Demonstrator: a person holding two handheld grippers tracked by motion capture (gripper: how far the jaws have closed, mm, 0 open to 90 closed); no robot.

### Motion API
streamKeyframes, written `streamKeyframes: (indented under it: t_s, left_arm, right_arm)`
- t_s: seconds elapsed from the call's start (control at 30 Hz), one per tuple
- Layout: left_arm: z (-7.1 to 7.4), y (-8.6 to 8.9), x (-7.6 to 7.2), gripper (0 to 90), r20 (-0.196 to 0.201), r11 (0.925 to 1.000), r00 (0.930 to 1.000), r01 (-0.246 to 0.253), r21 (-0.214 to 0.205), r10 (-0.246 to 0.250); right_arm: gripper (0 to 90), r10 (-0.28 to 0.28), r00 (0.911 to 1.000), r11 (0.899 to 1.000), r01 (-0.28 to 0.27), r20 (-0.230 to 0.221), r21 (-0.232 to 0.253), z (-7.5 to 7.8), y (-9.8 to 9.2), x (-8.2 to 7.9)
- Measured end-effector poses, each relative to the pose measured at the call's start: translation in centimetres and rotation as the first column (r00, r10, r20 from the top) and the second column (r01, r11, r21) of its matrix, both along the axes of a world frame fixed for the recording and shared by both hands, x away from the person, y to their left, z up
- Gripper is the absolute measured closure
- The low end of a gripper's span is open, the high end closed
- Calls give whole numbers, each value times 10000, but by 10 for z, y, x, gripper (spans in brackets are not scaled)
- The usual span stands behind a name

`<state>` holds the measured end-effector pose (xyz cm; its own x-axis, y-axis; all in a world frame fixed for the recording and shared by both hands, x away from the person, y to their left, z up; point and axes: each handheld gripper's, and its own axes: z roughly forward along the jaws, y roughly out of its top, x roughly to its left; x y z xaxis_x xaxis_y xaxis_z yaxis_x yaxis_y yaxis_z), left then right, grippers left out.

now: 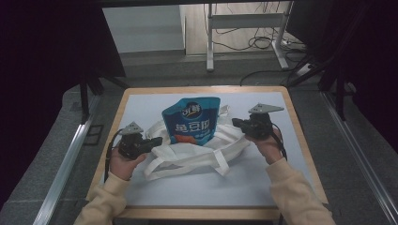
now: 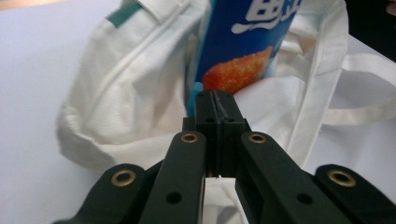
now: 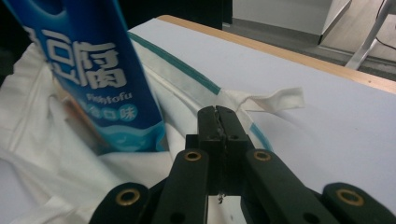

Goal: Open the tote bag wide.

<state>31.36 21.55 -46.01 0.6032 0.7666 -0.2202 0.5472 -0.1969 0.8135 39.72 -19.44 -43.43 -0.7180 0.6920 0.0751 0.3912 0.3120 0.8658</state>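
Blue foil snack pouch point(image 1: 191, 121) stands in white soft cloth tote bag point(image 1: 197, 152), worktop point(image 1: 263, 183) centre. Left claw point(image 1: 157, 141) at 9 o'clock, right claw point(image 1: 236, 123) at 3: both closed, apparently pinching bag rim. Pouch likely light, slippery; grip top seam.

The left gripper point(image 2: 217, 100) has its jaws pressed together, tips against a white cloth bag point(image 2: 126, 98) holding a blue snack pouch point(image 2: 243, 42) on the pale tabletop point(image 2: 32, 70).

White bag point(image 1: 197, 152) hides the blue pouch's point(image 1: 191, 119) bottom.
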Motion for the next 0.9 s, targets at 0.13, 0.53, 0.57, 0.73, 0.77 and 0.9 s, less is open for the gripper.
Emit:
streamKeyframes:
  t_s: [0.13,0.53,0.57,0.73,0.77,0.9]
  left_arm:
    - [0,10,-5,896,112,9996,9995,-279,-98,280]
    - [-11,40,-23,603,364,9896,9890,-1430,-127,1434]
    - [-11,40,-23,577,364,9896,9890,-1430,-127,1434]
    - [-23,49,-25,484,172,9800,9800,-1986,145,1984]
    - [-25,50,-25,474,140,9782,9784,-2065,211,2063]
    - [-37,54,-24,425,-126,9757,9763,-2155,402,2162]
  right_arm:
    - [879,-32,9999,9999,30,160,126,1,-12,-13]
    - [579,-242,9969,9992,219,745,322,-6,-65,-49]
    - [554,-284,9966,9993,263,779,282,-9,-69,-50]
    - [497,-675,9969,9974,664,404,285,-28,-88,-49]
    - [489,-770,9966,9968,763,279,235,-32,-90,-48]
    - [476,-914,9958,9958,915,-69,53,-49,-95,-47]
